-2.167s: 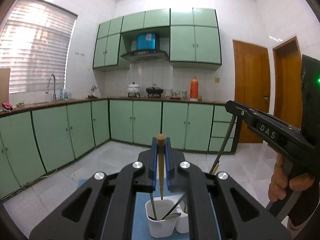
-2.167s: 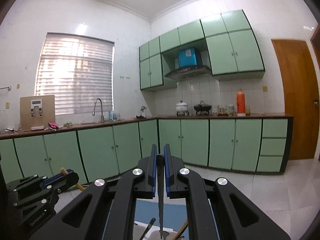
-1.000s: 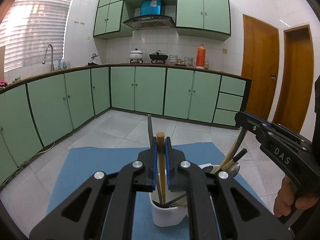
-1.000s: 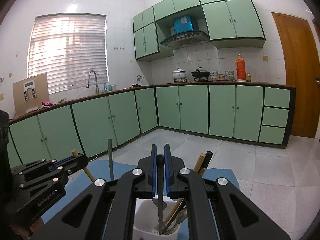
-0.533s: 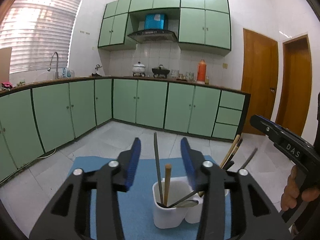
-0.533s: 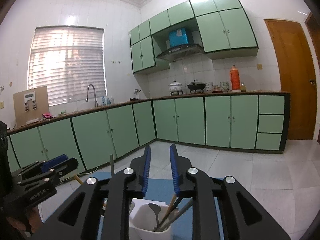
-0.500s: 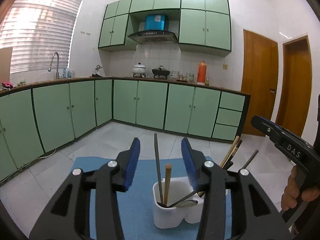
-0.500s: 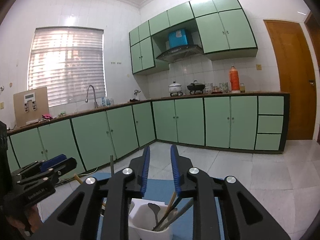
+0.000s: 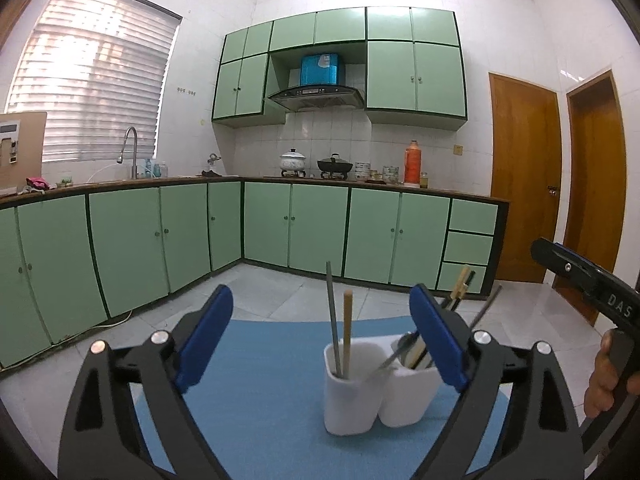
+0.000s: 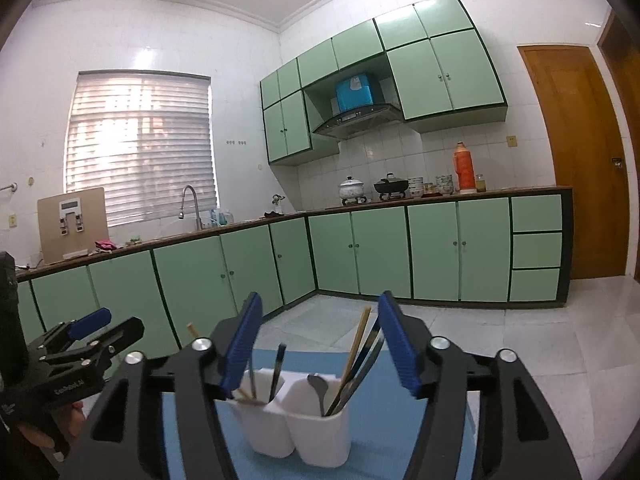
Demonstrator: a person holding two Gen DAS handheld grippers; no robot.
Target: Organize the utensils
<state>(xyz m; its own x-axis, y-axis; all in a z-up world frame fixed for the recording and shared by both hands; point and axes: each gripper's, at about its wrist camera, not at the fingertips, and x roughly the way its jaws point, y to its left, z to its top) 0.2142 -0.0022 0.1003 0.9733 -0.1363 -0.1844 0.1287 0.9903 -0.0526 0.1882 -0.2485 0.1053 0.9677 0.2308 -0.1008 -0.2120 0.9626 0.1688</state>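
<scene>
A white two-compartment utensil holder (image 9: 372,390) stands on a blue mat (image 9: 272,376). Its left compartment holds a wooden stick (image 9: 347,328) and a grey metal handle (image 9: 332,312). Its right compartment holds a spoon, chopsticks and dark handles (image 9: 460,286). My left gripper (image 9: 320,340) is wide open and empty, just before the holder. My right gripper (image 10: 320,344) is wide open and empty above the holder (image 10: 304,428), with a spoon (image 10: 316,386) and chopsticks (image 10: 356,344) between its fingers. Each gripper shows at the other view's edge.
Green kitchen cabinets (image 9: 320,228) with a counter run along the back and left walls. A sink tap (image 9: 130,148), pots and a red thermos (image 9: 412,164) stand on the counter. Two wooden doors (image 9: 524,176) are at the right. Tiled floor lies beyond the mat.
Both grippers have let go of their utensils into the holder, opened wide and drawn back and up. The wooden stick and the spoon now stand in the holder.
</scene>
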